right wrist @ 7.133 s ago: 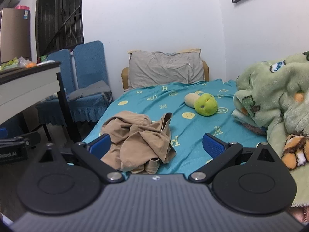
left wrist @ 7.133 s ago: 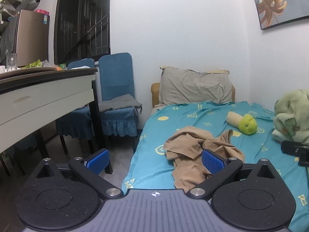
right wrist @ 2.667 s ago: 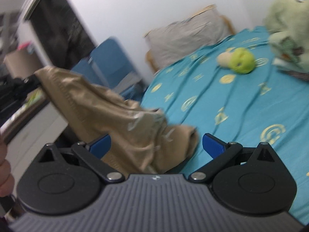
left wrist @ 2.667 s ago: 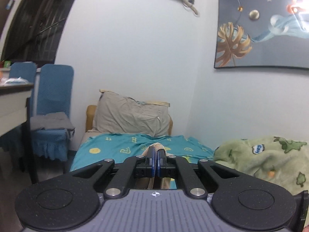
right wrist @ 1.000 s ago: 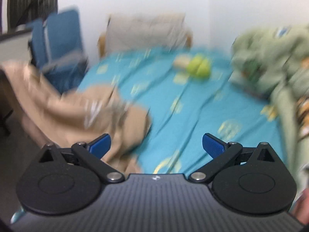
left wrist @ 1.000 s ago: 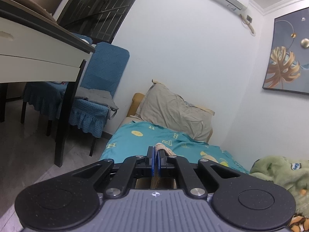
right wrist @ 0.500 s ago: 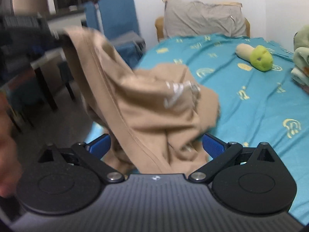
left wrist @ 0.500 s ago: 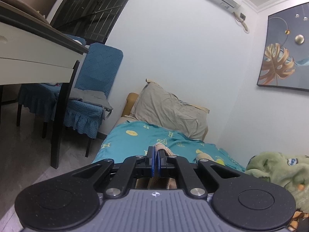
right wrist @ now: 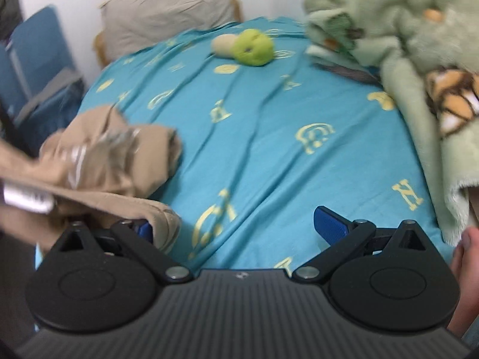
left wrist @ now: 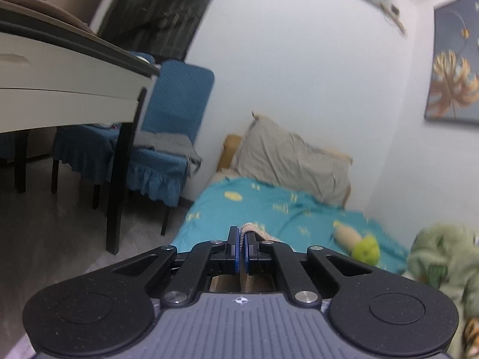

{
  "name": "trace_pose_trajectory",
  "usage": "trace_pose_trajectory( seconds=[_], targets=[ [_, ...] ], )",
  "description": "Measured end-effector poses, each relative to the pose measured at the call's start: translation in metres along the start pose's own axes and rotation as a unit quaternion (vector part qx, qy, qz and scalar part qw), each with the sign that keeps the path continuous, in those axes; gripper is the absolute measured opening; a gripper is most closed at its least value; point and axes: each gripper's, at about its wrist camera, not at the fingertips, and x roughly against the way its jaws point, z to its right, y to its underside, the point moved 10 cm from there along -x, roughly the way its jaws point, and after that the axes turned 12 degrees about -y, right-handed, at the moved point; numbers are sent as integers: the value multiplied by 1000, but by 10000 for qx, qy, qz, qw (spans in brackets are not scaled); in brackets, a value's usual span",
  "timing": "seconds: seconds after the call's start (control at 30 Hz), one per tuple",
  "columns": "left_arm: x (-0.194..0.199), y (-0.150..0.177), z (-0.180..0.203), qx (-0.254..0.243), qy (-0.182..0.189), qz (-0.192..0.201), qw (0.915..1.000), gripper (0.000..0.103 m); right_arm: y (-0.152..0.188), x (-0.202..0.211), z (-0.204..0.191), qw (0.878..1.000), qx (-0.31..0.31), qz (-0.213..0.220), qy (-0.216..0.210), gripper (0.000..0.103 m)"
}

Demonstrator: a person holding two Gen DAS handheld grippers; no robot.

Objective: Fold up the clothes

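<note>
Left wrist view: the left gripper (left wrist: 242,246) has its two blue-padded fingers drawn together and clamped on a strip of the tan garment (left wrist: 254,230), whose ribbed edge rises between the pads and falls away behind them toward the bed. Ahead lies the bed with its turquoise sheet (left wrist: 269,209), a grey pillow (left wrist: 293,161) propped at the head, and a green-and-cream plush toy (left wrist: 359,245) lying on the sheet. To the left stand a blue covered chair (left wrist: 170,131) and the white edge of a table (left wrist: 69,95); a framed leaf picture (left wrist: 455,68) hangs on the right-hand wall.

Right wrist view: the right gripper (right wrist: 236,227) hovers above the sheet (right wrist: 269,137) with its fingers wide apart — nothing lies between them. The bulk of the tan garment (right wrist: 119,155) is bunched at the left edge of the bed, partly lifted off toward the left of the frame, and a fold of it drapes over the left finger (right wrist: 143,229) of this gripper; whether it merely rests there cannot be told. The right finger (right wrist: 329,224) is clear of cloth. A green fleece blanket (right wrist: 404,30) is heaped along the right side, well apart from the garment, and the plush toy (right wrist: 248,46) sits near the pillow (right wrist: 167,9). Part of the person's hand (right wrist: 461,269) shows at the lower right, beside the gripper body
</note>
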Motion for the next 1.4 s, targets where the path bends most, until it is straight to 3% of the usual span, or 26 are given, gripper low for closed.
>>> trace_pose_trajectory(
  seconds=[0.1, 0.23, 0.37, 0.5, 0.57, 0.67, 0.73, 0.83, 0.93, 1.03, 1.2, 1.4],
  targets=[
    [-5, 11, 5, -284, 6, -179, 9994, 4, -1, -1, 4, 9999, -102, 23, 6, 103],
    [-13, 32, 10, -754, -3, -549, 9956, 14, 1, -2, 4, 9999, -71, 75, -77, 103],
    [-20, 54, 13, -1751, -464, -621, 9815, 22, 3, -5, 4, 9999, -50, 97, -80, 103],
    [-30, 65, 15, -2257, -778, -532, 9696, 41, 6, -12, 3, 10000, 17, -23, -81, 103],
    [-35, 62, 10, -2121, -965, -460, 9714, 45, 11, -19, 1, 9997, 135, -202, -101, 103],
    [-39, 42, -9, -1128, -1234, -425, 9850, 52, 13, -25, 5, 9992, 233, -313, 17, 103],
    [-41, 29, -23, -459, -1406, -400, 9882, 58, 1, -19, 9, 9997, 233, 26, 106, 103],
    [-26, 0, -31, 420, -1400, -125, 9892, 64, -29, -3, 9, 9973, 213, 695, 65, 103],
    [2, -38, -17, 598, -1407, 469, 9871, 64, -73, 26, 0, 9904, 281, 1354, -66, 103],
    [29, -81, 4, 894, -1156, 799, 9860, 63, -131, 68, -7, 9776, 311, 2079, -139, 103],
    [86, -168, 45, 840, -707, 1393, 9842, 62, -220, 144, -14, 9549, 359, 2932, -309, 103],
    [164, -278, 90, 467, -308, 2214, 9736, 62, -300, 247, -22, 9297, 331, 3627, -545, 103]
  ],
)
